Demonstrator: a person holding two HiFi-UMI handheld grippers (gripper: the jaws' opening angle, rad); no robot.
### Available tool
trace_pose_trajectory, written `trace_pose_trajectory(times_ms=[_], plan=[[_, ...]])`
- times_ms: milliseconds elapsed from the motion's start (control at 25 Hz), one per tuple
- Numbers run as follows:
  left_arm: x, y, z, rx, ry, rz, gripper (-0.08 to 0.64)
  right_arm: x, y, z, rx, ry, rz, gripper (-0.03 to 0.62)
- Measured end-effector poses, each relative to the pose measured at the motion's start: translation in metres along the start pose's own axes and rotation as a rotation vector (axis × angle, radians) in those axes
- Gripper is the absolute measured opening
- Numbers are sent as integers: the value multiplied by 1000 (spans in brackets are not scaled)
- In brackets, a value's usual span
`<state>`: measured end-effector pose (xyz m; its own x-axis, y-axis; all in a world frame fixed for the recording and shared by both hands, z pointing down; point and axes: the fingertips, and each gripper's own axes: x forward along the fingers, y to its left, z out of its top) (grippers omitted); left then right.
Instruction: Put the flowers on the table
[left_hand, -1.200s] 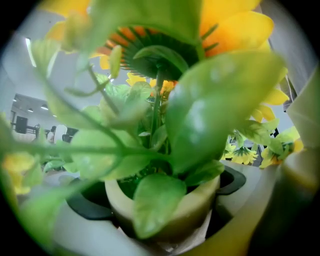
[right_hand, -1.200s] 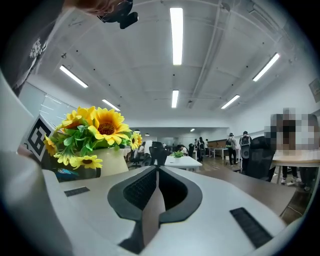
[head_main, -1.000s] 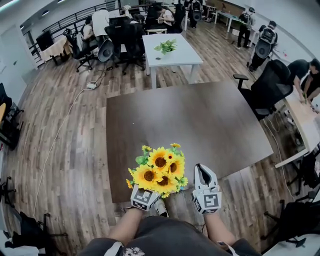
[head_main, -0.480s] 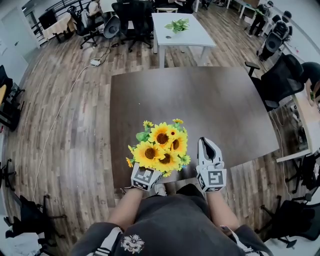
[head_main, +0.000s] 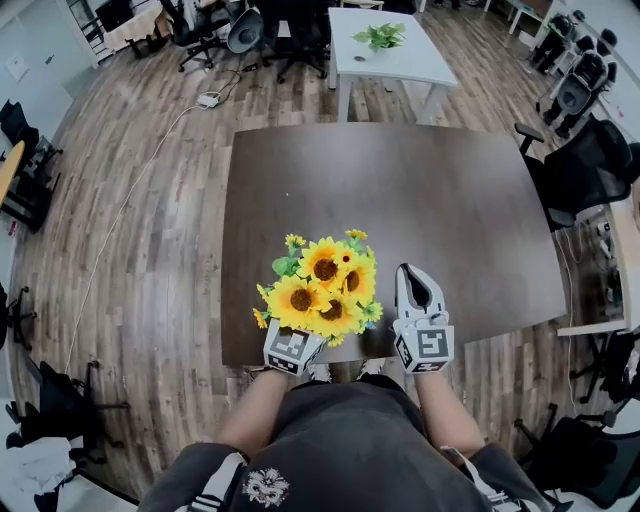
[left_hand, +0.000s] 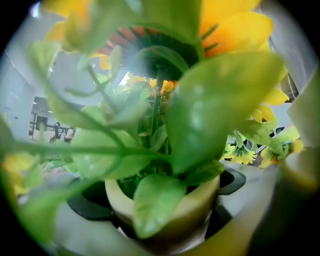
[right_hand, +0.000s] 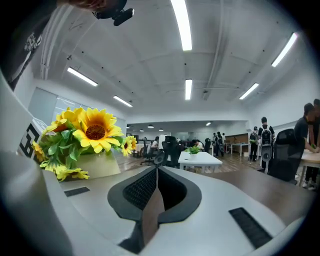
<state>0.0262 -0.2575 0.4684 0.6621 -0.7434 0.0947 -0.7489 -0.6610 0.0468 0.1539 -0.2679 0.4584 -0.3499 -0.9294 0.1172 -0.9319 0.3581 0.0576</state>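
Note:
A bunch of yellow sunflowers (head_main: 322, 290) with green leaves stands in a cream pot (left_hand: 172, 212). My left gripper (head_main: 291, 349) is shut on that pot, whose sides sit between the black pads (left_hand: 231, 181). The leaves fill the left gripper view. In the head view the flowers hang over the near edge of the dark brown table (head_main: 400, 190), hiding the pot. I cannot tell whether it touches the tabletop. My right gripper (head_main: 409, 274) is just right of the flowers, shut with nothing in it. In the right gripper view the sunflowers (right_hand: 85, 131) show at the left of its closed tips (right_hand: 157, 171).
A white table (head_main: 400, 62) with a small green plant (head_main: 381, 36) stands beyond the brown one. Black office chairs (head_main: 590, 165) stand at the right and at the back. A cable with a power strip (head_main: 208, 99) lies on the wood floor at the left. People stand far off.
The view has closed in on the brown table, which now lies nearer and more central. Both grippers keep their pose, the left still holding the flowers, the right shut beside them.

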Motion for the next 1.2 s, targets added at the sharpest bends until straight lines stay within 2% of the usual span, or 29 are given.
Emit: trace_pose_trajectory(times_ms=[120, 360, 840, 1200], plan=[[4, 1, -6, -7, 9, 29, 598, 0, -2, -6, 58, 11, 13, 25], [7, 2, -24, -10, 27, 51, 598, 1, 1, -29, 88, 62, 38, 25], [20, -7, -93, -65, 103, 110, 598, -9, -5, -84, 102, 165, 88, 25], [28, -12, -143, -47, 136, 128, 598, -23, -7, -116, 109, 231, 105, 25]])
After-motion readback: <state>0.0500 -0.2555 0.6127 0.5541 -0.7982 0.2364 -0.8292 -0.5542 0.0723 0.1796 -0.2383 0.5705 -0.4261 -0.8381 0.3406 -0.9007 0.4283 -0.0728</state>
